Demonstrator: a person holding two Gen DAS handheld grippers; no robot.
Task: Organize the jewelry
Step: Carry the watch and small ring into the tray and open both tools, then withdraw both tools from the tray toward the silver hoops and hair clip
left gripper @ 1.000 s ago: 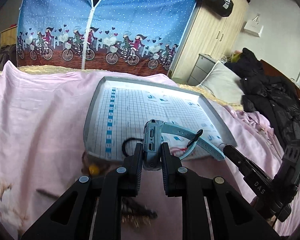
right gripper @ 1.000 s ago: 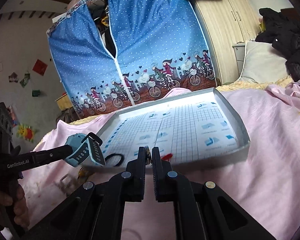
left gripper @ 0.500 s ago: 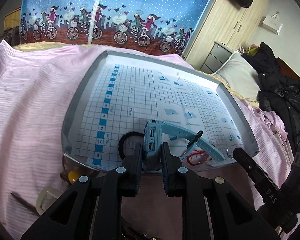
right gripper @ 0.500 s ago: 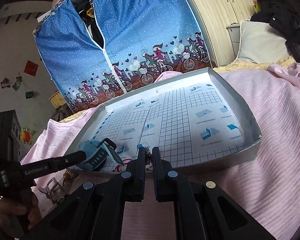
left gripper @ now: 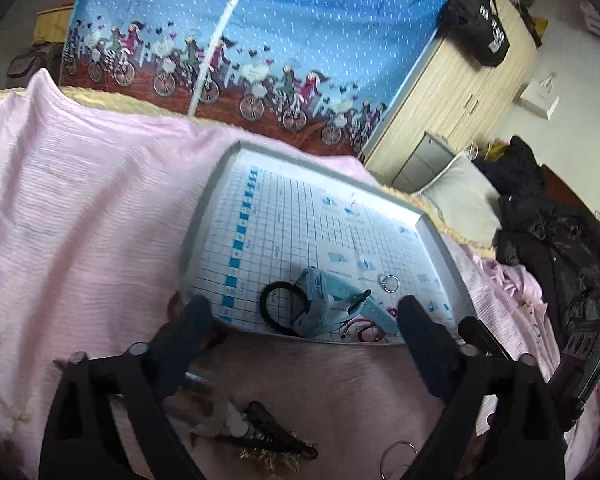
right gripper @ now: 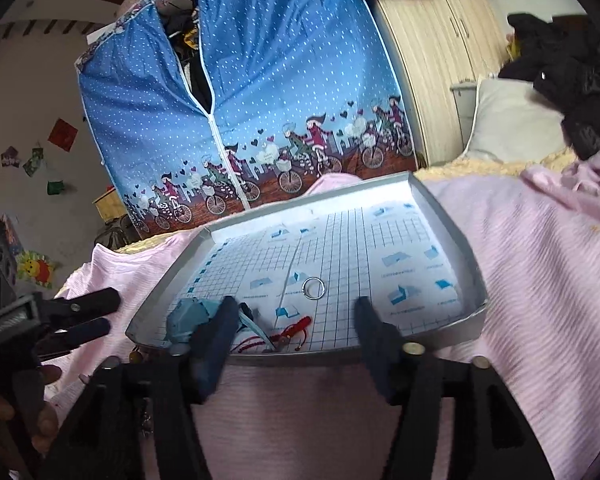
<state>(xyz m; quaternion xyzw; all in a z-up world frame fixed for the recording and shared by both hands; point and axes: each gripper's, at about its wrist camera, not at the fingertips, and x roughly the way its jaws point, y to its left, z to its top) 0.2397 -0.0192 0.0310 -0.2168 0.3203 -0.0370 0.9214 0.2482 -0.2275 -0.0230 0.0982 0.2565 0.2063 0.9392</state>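
Note:
A shallow grey tray (left gripper: 204, 224) (right gripper: 452, 224) lined with grid paper rests on the pink bedspread. Inside it, near its front edge, lie a light-blue watch (left gripper: 324, 300) (right gripper: 188, 316), a black hair tie (left gripper: 278, 304), a red cord bracelet (left gripper: 364, 330) (right gripper: 292, 334) and a small silver ring (left gripper: 389, 283) (right gripper: 313, 288). My left gripper (left gripper: 300, 320) stands open just short of the tray's front edge, with nothing between its fingers. My right gripper (right gripper: 294, 328) is also open, its fingers spread before the front rim, holding nothing.
On the bedspread in front of the tray lie a dark feathery hair clip (left gripper: 268, 436), a pale clip (left gripper: 212, 412) and a thin wire hoop (left gripper: 400, 454). A blue bicycle-print wardrobe cover (left gripper: 260, 40), a wooden wardrobe (left gripper: 460, 92) and black coats (left gripper: 552, 248) stand beyond the bed.
My left gripper opened and let go of the blue watch, which now lies in the tray. My right gripper opened too, and a silver ring now lies on the grid paper.

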